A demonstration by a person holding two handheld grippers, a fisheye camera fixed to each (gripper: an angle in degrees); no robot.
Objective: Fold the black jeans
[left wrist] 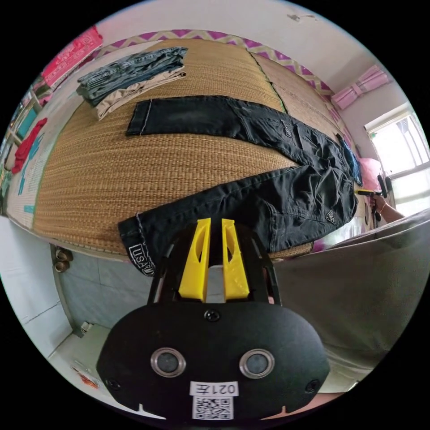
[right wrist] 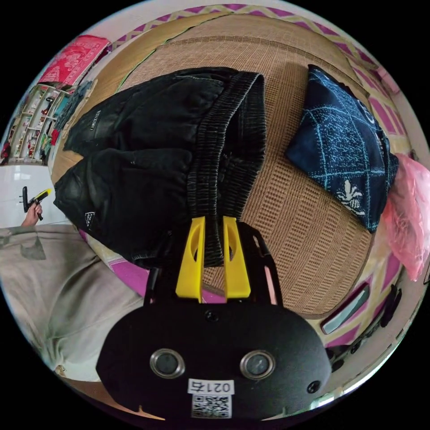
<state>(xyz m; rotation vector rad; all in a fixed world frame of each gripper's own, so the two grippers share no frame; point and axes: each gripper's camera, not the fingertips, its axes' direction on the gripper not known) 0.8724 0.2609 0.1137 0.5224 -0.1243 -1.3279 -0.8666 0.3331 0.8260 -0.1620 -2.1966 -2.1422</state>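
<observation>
While the black jeans (left wrist: 268,152) lie spread on the woven mat (left wrist: 134,174) with both legs splayed apart in a V, the fold has not yet begun, so the first job is to bring one leg over the other. In the right gripper view the waistband (right wrist: 224,148) runs down between that gripper's yellow jaws, and the right gripper (right wrist: 213,260) appears to be closed on the elastic edge at the near corner of the mat. The left gripper (left wrist: 214,260) hovers just over the near leg, close to the hem (left wrist: 139,255) that hangs off the mat's edge; its jaws stand narrowly apart with nothing between them.

To do this step well, I judge that the left gripper needs a bite on that near hem, taking both layers of cloth, before either hand lifts. Then both ends should rise together and carry the near leg across onto the far one, seam to seam, so the cloth does not drag and wrinkle. The seat is already rumpled near the waistband, so it may need smoothing once the legs meet.

Beyond the jeans, a stack of folded trousers (left wrist: 134,76) sits at the far corner of the mat, well apart. A dark blue patterned cloth (right wrist: 345,148) lies near the waistband, with something pink (right wrist: 407,215) beside it. The person's grey clothing (right wrist: 58,286) shows beside the mat.
</observation>
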